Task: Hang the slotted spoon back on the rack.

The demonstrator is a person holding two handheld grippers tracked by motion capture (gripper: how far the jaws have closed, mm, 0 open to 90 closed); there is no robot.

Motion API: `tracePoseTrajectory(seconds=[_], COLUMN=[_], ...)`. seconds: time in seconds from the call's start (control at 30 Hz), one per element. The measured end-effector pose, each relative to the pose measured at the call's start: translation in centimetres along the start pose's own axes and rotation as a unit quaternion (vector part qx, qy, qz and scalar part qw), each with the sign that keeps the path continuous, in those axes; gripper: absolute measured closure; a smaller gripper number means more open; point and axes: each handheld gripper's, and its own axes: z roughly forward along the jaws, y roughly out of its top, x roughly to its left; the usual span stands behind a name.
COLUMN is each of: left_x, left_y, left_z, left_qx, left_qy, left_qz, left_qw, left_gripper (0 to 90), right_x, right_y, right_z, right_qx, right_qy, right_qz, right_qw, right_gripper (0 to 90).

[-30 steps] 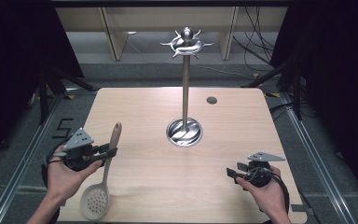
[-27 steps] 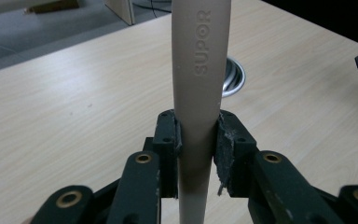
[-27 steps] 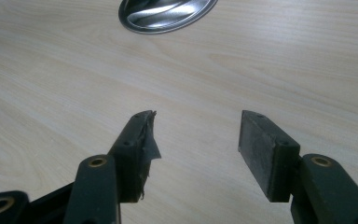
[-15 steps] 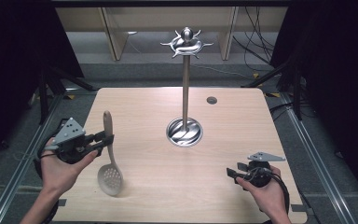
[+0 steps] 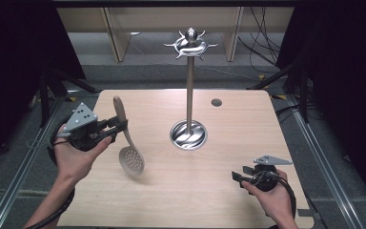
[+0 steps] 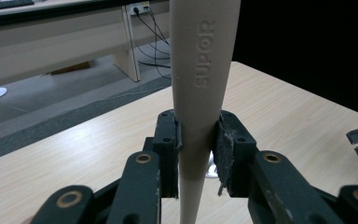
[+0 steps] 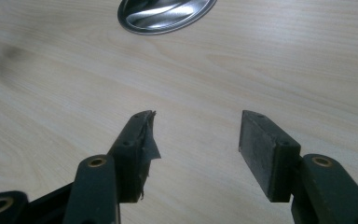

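A dim room is seen, with pale shelving or bench legs and loose cables at the back, dark surrounds on both sides. One light wood table is set in the middle, grain visible, with one small dark round hole near its far edge.

One metal utensil stand is placed at the table centre: a round polished base, a thin upright pole, and a crown of hooks at the top. The base edge is also caught in the right gripper view.

One slotted spoon is held off the table on the left side, beige handle up and tilted, perforated grey bowl hanging low over the wood with a shadow beneath it. "SUPOR" is read on the handle in the left gripper view.

Two grippers are counted, one per hand. The left gripper is clamped onto the spoon handle, both pads pressed against its sides. The right gripper is held low at the near right, well apart from stand and spoon; its jaws are spread wide with nothing between them, bare wood seen in the gap. One pad is noted as torn and frayed.
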Motion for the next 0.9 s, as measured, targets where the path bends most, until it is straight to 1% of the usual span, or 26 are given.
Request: tracePoseTrajectory(seconds=[0.07, 0.1, 0.2, 0.23, 0.27, 0.3, 0.47, 0.9], left_x=[-0.1, -0.2, -0.5, -0.6, -0.5, -0.5, -0.8, -1.5], left_y=[0.3, 0.4, 0.7, 0.8, 0.9, 1.0, 1.2, 2.3], left_z=[0.2, 0.4, 0.7, 0.9, 1.1, 1.2, 1.7, 2.7], left_qx=[-0.001, -0.005, -0.006, -0.008, -0.014, -0.015, -0.023, -0.031], left_qy=[-0.005, -0.007, -0.009, -0.010, -0.013, -0.014, -0.017, -0.025], left_qz=[0.006, 0.004, 0.006, 0.004, 0.015, 0.016, 0.010, 0.013], left_qw=[1.0000, 1.0000, 0.9999, 0.9999, 0.9997, 0.9997, 0.9995, 0.9991], left_gripper=[71.2, 71.1, 71.2, 71.2, 71.2, 71.1, 71.2, 71.2], right_x=[0.0, 0.0, 0.0, 0.0, 0.0, 0.0, 0.0, 0.0], right_y=[0.0, 0.0, 0.0, 0.0, 0.0, 0.0, 0.0, 0.1], right_z=[-0.1, -0.1, 0.0, 0.0, 0.0, 0.0, -0.1, -0.1], right_qx=[-0.001, -0.001, -0.005, -0.005, -0.005, -0.005, -0.006, -0.008], right_qy=[-0.001, -0.001, 0.002, 0.001, 0.001, 0.001, 0.001, 0.002], right_qz=[0.001, 0.001, 0.000, 0.000, 0.000, 0.000, -0.002, -0.004], right_qw=[1.0000, 1.0000, 1.0000, 1.0000, 1.0000, 1.0000, 1.0000, 1.0000], right_gripper=[45.5, 45.6, 45.6, 45.6, 45.6, 45.5, 45.6, 45.3])
